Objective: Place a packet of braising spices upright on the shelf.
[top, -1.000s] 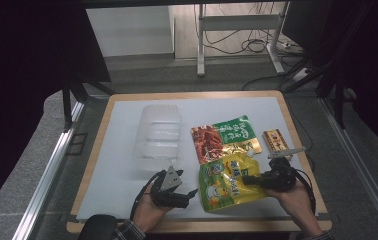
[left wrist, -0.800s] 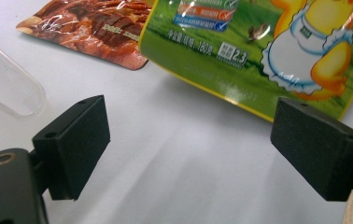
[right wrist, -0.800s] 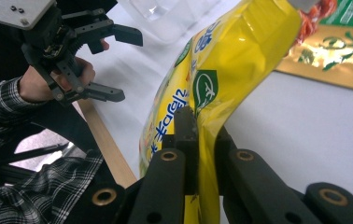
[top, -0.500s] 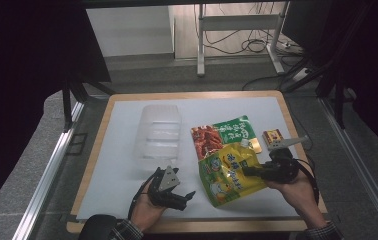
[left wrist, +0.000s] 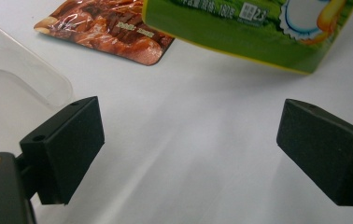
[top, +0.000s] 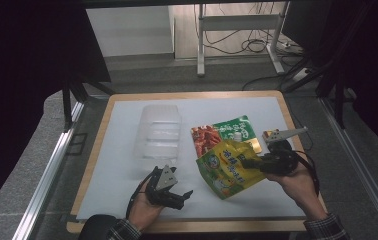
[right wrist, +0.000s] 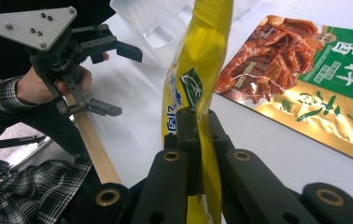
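A white sheet (top: 122, 150) is laid over a wood-edged table (top: 93, 145), and on it a clear plastic container (top: 158, 132) is seen standing toward the left of centre. Just right of the container a red and green snack packet (top: 224, 134) is laid flat, its red end printed with strips of food and its near edge gold. A yellow-green pouch (top: 225, 167) is held by the right gripper (top: 247, 163), which is carried in the person's right hand (top: 297, 181) at the right side of the table; the pouch is gripped at its right edge and is tilted, its lower corner near the sheet and its upper part overlapping the near edge of the flat packet in the high view. In the right gripper view the two black jaws are seen pressed together on the yellow film of the pouch (right wrist: 198, 70), which rises edge-on between them. The left gripper (top: 178, 195) is held in the left hand (top: 144, 212) near the front edge of the table — well apart from the pouch — with a plaid sleeve (top: 122, 231) seen behind it. Its jaws are spread wide with nothing between them, and in the left gripper view the bare white sheet (left wrist: 188, 154) is seen through the gap, with the pouch's green lower edge (left wrist: 240, 32) and the red packet (left wrist: 109, 28) beyond.
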Demonstrator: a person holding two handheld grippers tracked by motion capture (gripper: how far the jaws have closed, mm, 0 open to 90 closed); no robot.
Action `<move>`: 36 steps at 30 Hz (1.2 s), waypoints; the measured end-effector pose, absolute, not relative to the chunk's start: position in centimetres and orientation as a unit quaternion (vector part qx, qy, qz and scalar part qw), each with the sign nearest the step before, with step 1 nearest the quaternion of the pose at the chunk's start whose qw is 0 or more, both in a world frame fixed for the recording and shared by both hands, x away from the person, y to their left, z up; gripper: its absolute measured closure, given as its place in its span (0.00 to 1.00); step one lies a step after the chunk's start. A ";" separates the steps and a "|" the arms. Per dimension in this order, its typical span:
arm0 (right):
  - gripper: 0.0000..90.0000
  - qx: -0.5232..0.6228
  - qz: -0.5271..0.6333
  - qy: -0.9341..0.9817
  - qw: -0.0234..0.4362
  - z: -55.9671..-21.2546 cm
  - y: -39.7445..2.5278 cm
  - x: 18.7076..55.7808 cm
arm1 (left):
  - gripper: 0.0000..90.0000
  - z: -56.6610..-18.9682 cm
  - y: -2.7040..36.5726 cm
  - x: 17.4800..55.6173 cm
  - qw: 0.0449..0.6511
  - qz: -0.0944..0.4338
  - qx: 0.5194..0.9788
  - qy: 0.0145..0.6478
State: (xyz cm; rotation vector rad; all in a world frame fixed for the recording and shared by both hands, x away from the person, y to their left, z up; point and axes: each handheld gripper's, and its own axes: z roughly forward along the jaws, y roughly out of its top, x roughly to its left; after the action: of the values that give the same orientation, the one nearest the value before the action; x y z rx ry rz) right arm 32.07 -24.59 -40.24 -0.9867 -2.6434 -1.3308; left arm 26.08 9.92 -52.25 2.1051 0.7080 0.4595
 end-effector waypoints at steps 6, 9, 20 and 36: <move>0.99 -0.313 -0.423 -0.850 -0.003 -39.4 -24.6 32.5 | 0.08 -52.3 9.8 26.0 0.422 0.184 0.843 0.278; 0.99 -0.311 -0.421 -0.852 -0.008 -39.2 -24.5 32.6 | 0.08 -52.3 9.8 26.0 0.421 0.183 0.844 0.276; 0.99 -0.297 -0.421 -0.856 -0.031 -37.5 -23.8 33.8 | 0.08 -52.4 9.7 25.8 0.415 0.183 0.848 0.275; 0.99 -0.287 -0.426 -0.857 -0.042 -36.2 -22.4 36.1 | 0.06 -52.4 9.8 24.9 0.420 0.181 0.846 0.273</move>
State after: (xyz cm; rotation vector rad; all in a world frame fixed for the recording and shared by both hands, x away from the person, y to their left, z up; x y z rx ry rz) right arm 36.09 -22.39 -36.21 -0.9275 -2.7657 -1.3746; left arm 24.88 9.80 -52.35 2.1203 0.6852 0.4547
